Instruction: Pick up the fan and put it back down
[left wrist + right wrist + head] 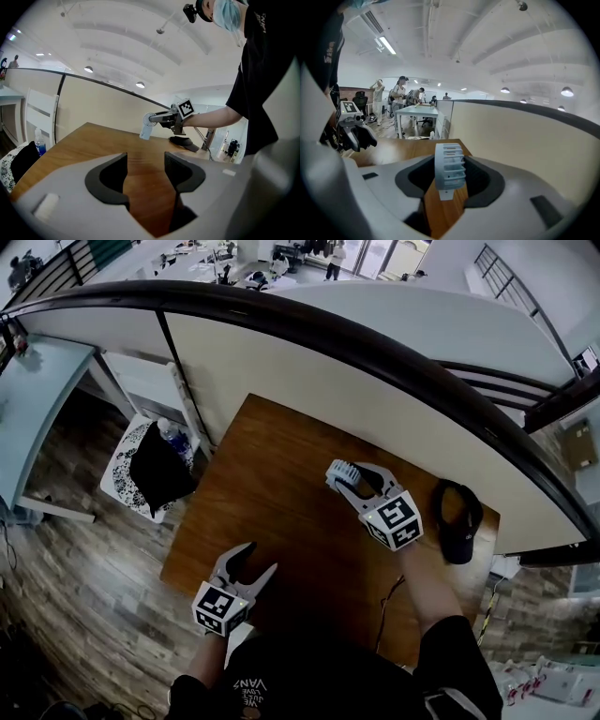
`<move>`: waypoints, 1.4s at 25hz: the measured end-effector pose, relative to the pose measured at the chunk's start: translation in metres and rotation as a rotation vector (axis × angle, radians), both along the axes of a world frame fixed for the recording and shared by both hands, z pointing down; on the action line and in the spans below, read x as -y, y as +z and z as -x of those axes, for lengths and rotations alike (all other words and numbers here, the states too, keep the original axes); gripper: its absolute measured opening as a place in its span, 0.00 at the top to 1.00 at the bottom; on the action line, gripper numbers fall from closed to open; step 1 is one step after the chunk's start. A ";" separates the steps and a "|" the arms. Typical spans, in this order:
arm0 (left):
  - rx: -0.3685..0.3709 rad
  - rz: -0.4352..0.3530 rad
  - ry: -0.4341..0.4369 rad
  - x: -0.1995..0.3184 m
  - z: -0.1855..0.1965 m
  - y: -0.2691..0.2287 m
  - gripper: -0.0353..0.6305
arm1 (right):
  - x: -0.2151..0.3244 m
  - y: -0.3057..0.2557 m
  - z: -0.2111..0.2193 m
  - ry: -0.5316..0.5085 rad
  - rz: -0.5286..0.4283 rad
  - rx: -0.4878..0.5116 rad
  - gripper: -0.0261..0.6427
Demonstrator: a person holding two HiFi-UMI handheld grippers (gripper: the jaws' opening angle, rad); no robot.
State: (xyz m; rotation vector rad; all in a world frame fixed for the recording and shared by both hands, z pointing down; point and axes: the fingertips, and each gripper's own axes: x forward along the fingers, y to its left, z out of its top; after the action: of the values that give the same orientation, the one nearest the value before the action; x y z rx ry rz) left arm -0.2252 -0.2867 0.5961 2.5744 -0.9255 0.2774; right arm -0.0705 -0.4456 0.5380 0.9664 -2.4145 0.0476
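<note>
Fan gripped in right gripper's fingers, angled down over table; left gripper's fingers wide, empty.

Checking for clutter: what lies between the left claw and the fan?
Only bare table, seen in the head view, separates the left claw from the fan in the right claw.

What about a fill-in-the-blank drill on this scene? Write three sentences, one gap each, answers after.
1. The small white fan is gripped by the ____.
2. The left tool is open, with ____ held between its jaws.
3. The black cap lies on the wooden ____.

Missing words: right tool; nothing; table.
</note>
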 end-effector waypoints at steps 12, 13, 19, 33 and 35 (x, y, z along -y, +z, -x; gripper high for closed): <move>-0.017 -0.009 -0.003 0.029 -0.001 0.008 0.60 | 0.088 0.007 0.008 0.044 -0.017 0.034 0.68; -0.020 -0.005 -0.005 0.031 -0.001 0.009 0.60 | 0.094 0.009 0.008 0.046 -0.017 0.034 0.68; -0.033 0.018 -0.031 0.037 0.002 0.021 0.60 | 0.122 0.021 0.012 0.054 -0.007 0.055 0.68; -0.034 0.037 -0.038 0.050 0.006 0.033 0.60 | 0.152 0.045 0.016 0.006 0.039 0.068 0.68; -0.035 0.043 -0.040 0.049 0.007 0.035 0.60 | 0.153 0.046 0.014 0.012 0.042 0.076 0.68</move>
State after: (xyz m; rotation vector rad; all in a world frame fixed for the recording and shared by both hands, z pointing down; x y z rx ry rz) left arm -0.2317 -0.3357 0.6308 2.5106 -0.9464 0.2377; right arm -0.0846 -0.5990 0.5836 0.9769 -2.4664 0.1412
